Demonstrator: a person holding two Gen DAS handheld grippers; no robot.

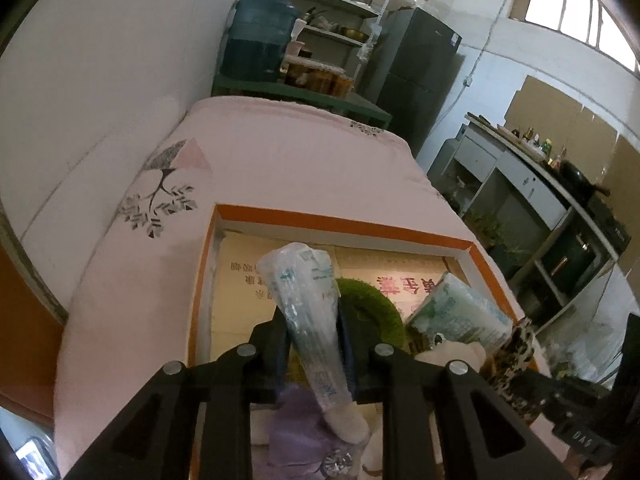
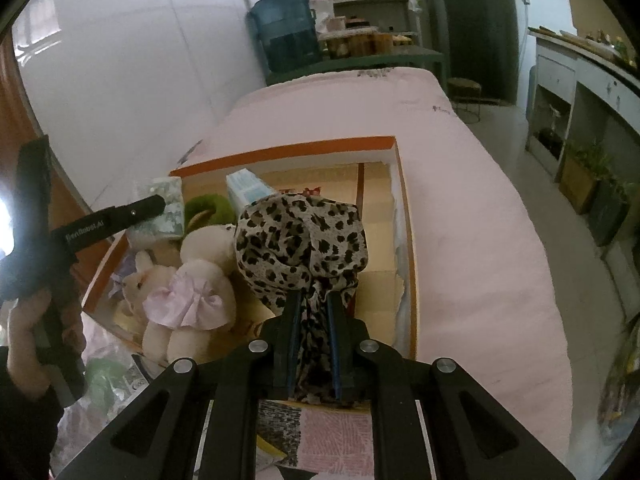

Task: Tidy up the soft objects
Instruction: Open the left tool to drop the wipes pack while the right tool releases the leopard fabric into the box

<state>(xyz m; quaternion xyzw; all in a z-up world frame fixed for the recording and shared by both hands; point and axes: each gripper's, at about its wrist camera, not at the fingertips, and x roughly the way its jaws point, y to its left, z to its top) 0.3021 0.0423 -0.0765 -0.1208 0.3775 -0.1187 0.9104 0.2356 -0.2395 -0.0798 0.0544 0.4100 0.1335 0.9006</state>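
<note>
- My left tool (image 1: 312, 344) is clamped on a tissue pack (image 1: 308, 312) in clear plastic, holding it up above the orange-rimmed box (image 1: 344, 222) that sits on the pink bed (image 1: 280, 148).
- My right tool (image 2: 313, 332) is closed on a bunched leopard-print scarf (image 2: 300, 240), which hangs over the right half of the same box.
- Already lying in the box, as I judge it: a cream plush rabbit (image 2: 188, 292) with a pink bow, a green fuzzy ring (image 1: 372, 312), and a second tissue pack (image 1: 456, 312) with a green print. So a good part of the sorting looks done.
- Left to do, I would say: set down both things I am carrying. The right half of the box floor shows bare cardboard, so there is room for the scarf.
- A lilac cloth (image 1: 296, 424) lies below my left tool; whether it is inside the box I cannot tell.
- The right wrist view shows the rabbit whole, the left tool from the side, and patterned pink fabric (image 2: 336, 436) near me, outside the box.
- The left wrist view shows the box's printed cardboard floor and the far rim plainly; of the rabbit it gives only a pale scrap beside the scarf's edge.
</note>
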